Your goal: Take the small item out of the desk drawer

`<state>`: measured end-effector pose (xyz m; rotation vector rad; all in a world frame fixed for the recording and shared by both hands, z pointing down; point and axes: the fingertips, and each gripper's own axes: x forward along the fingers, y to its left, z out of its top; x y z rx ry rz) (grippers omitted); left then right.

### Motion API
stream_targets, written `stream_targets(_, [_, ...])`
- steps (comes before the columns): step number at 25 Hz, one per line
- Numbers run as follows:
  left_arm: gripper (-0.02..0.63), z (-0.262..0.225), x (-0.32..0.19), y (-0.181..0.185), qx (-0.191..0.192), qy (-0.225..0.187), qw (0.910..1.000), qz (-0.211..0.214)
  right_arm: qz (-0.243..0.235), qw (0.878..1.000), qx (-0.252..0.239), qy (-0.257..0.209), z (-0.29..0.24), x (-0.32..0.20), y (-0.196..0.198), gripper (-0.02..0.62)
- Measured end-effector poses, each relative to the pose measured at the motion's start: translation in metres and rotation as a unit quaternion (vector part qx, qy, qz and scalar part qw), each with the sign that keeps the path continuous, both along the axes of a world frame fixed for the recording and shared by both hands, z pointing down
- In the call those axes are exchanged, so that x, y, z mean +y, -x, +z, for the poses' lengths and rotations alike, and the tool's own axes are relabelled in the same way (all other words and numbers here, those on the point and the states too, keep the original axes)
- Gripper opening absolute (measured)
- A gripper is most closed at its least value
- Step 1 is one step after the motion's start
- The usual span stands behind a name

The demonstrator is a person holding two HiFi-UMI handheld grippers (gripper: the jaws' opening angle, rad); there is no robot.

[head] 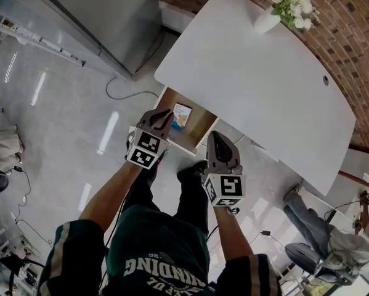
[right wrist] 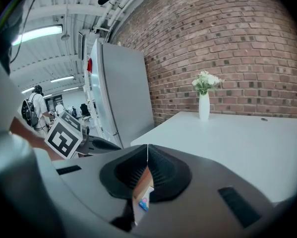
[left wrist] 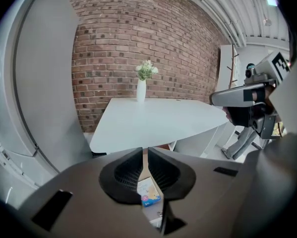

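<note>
Under the white desk [head: 258, 85] a drawer [head: 201, 123] with a wooden inside stands pulled out. In it lies a small white and blue box [head: 182, 116], also seen past the jaws in the left gripper view [left wrist: 149, 192] and the right gripper view [right wrist: 143, 200]. My left gripper [head: 166, 113] hovers over the drawer's left end, just beside the box, shut and holding nothing [left wrist: 145, 150]. My right gripper [head: 216, 137] hangs off the drawer's front right corner, shut and empty too [right wrist: 148, 147].
A white vase of flowers [head: 267, 20] stands at the desk's far edge by the brick wall. A tall grey cabinet [head: 104, 17] rises to the left, with a cable [head: 119, 94] on the floor. Another person's legs [head: 301, 214] show at the right.
</note>
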<state>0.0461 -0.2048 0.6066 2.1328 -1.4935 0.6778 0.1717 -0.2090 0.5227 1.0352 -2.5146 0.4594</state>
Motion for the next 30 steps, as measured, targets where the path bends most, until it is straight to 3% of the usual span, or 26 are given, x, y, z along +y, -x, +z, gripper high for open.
stream_targets(9, [0.053, 0.057, -0.002, -0.01, 0.015, 0.035, 0.999, -0.024, -0.014, 1.0, 0.003, 0.025, 0.04, -0.001, -0.005, 0.025])
stream_targets(17, [0.153, 0.105, 0.002, -0.02, 0.021, 0.076, 0.9959, -0.045, -0.042, 0.998, 0.013, 0.045, 0.078, 0.01, -0.009, 0.025])
stream_targets(30, [0.244, 0.173, -0.007, -0.027, 0.04, 0.124, 0.9868, -0.096, -0.052, 0.996, 0.02, 0.068, 0.126, 0.01, -0.009, 0.025])
